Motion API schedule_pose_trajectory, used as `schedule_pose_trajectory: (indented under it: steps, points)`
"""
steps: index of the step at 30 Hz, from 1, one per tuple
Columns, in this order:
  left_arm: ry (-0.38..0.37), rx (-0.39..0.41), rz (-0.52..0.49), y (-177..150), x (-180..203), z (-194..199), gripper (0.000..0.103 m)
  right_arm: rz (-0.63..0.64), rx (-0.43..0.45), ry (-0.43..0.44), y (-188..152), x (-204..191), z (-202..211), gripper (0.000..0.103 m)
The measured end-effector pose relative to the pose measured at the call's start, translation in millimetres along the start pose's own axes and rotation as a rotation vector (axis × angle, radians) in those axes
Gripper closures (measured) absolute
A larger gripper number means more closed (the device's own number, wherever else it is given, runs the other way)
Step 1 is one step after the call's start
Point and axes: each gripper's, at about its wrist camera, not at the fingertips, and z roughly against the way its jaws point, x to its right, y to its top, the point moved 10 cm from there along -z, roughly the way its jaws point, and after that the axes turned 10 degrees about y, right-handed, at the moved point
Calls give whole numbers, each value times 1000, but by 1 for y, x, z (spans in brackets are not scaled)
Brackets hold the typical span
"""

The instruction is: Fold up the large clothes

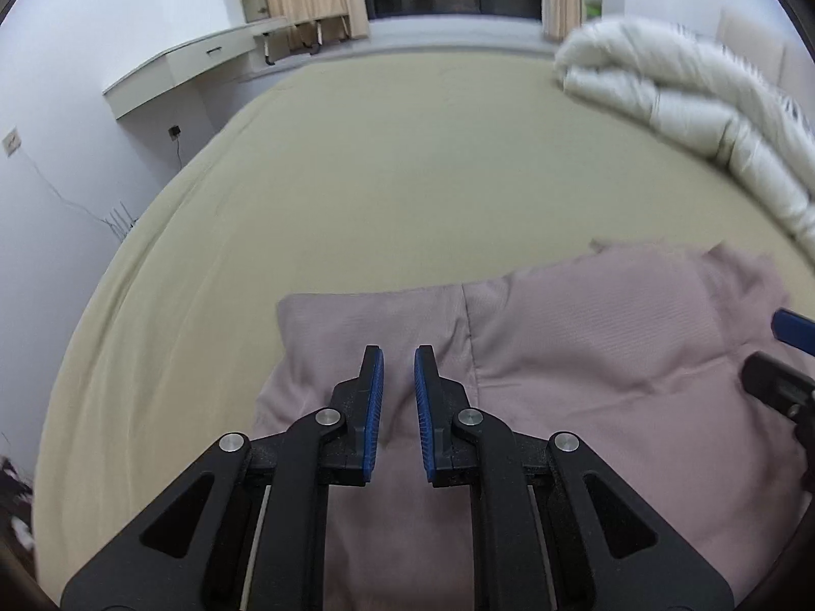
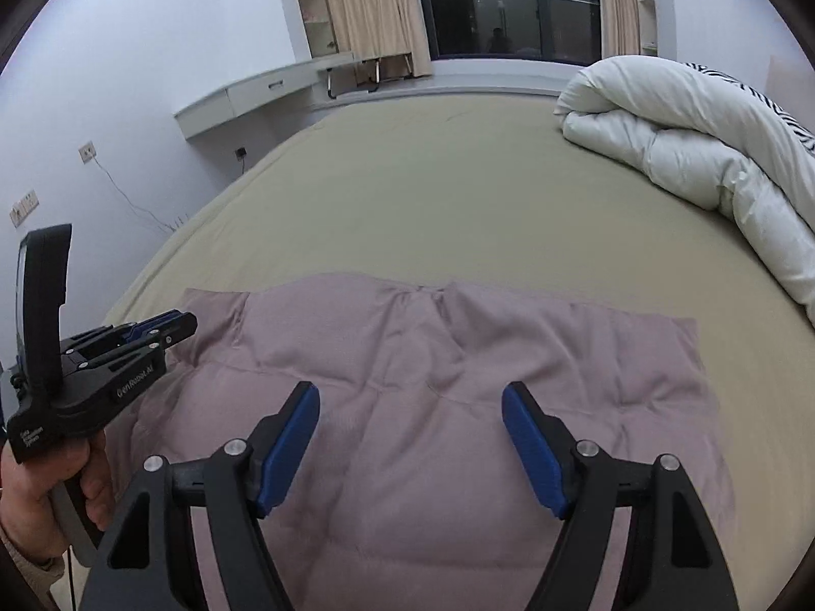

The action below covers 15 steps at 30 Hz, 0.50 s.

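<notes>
A mauve-pink garment [image 2: 458, 382] lies spread on the olive bed sheet [image 2: 433, 193], its far edge towards the window. In the left wrist view the garment [image 1: 586, 356] fills the lower right, with a folded left part. My left gripper [image 1: 398, 356] hovers over that left part, jaws narrowly apart with nothing between them; it also shows in the right wrist view [image 2: 173, 323] at the garment's left edge. My right gripper [image 2: 410, 397] is wide open and empty above the garment's near middle; it also shows at the right edge of the left wrist view [image 1: 779, 351].
A rolled white duvet [image 2: 703, 142] lies on the bed's far right. A white wall-mounted desk [image 2: 265, 94] and a curtained dark window [image 2: 509, 5] stand beyond the bed. Wall sockets and a cable [image 2: 127, 193] are on the left wall.
</notes>
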Motion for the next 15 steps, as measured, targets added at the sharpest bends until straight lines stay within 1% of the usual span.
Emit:
schedule_pose_trajectory:
  steps: [1, 2, 3, 5, 9, 12, 15]
  points:
    - [22, -19, -18, -3, 0, -11, 91, -4, -40, -20, -4, 3, -17, 22]
    - [23, -42, -25, -7, 0, -24, 91, 0, -41, -39, -5, 8, -28, 20]
    - [9, -57, -16, -9, 1, -31, 91, 4, -33, -42, -6, 10, -36, 17]
    - [-29, -86, 18, -12, -2, -47, 91, 11, -18, -46, -7, 12, -44, 16]
    - [-36, -79, 13, -18, -2, -55, 91, 23, 3, -42, -10, 14, -50, 14]
    - [-38, -62, 27, -24, -6, -58, 91, 53, 24, -77, -12, 12, -53, 14]
    - [-32, -66, 22, -27, -7, -62, 91, 68, 37, -105, -14, 9, -53, 14]
